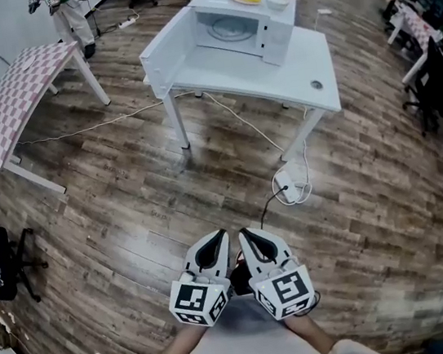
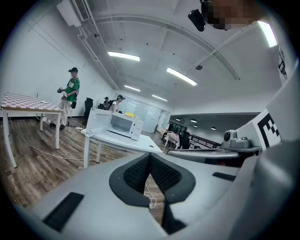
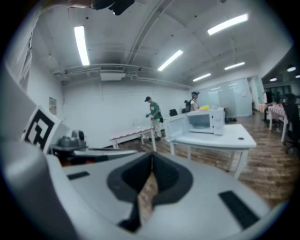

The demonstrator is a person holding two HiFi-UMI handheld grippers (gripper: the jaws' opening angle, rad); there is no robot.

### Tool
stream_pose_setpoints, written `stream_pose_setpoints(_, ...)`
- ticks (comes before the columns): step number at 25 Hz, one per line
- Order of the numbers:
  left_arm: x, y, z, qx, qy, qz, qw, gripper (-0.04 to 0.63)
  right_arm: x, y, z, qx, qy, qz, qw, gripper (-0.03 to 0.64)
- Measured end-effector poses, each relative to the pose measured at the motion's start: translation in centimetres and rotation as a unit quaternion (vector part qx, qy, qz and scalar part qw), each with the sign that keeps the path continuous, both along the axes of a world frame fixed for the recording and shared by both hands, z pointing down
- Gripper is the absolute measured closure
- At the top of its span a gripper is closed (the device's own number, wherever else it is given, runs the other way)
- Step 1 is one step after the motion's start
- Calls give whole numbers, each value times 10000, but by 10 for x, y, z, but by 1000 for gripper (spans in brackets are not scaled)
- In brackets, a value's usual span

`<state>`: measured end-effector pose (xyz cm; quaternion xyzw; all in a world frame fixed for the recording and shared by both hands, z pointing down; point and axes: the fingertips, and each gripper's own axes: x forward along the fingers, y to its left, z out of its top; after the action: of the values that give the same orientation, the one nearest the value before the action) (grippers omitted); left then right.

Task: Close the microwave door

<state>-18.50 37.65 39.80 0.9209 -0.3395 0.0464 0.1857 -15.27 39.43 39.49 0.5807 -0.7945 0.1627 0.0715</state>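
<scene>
White microwave door (image 1: 170, 52), a flat smooth panel, stands swung wide open over the left edge of the white rectangular table (image 1: 310, 76), on the boxy white microwave (image 1: 252, 23) at the table's far edge. Well apart from it, the left gripper (image 1: 214, 251) and right gripper (image 1: 258, 245) sit side by side, each with textured dark jaws pressed together on nothing. Closing likely needs no grasp: approach, lay the jaws' side against the door's free edge, and push steadily so the light oven does not slide.

Open microwave (image 1: 242, 25) on white table (image 1: 305, 66)
</scene>
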Motion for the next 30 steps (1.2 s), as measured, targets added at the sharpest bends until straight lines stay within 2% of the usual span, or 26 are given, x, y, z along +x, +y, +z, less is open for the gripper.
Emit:
stream_pose_setpoints(12, 51, -39, -11, 180, -54, -155, 9997, 575, 44, -43, -9, 153, -71, -315, 9994, 594)
stream_pose_setpoints(21, 55, -47, -9, 112, -115, -412, 9990, 575, 53, -48, -5, 128, -211, -460, 9986, 594)
stream_pose_setpoints(30, 67, -77, 2, 7, -43, -309, 9995, 575, 56, -75, 11, -110, -124, -557, 9983, 594)
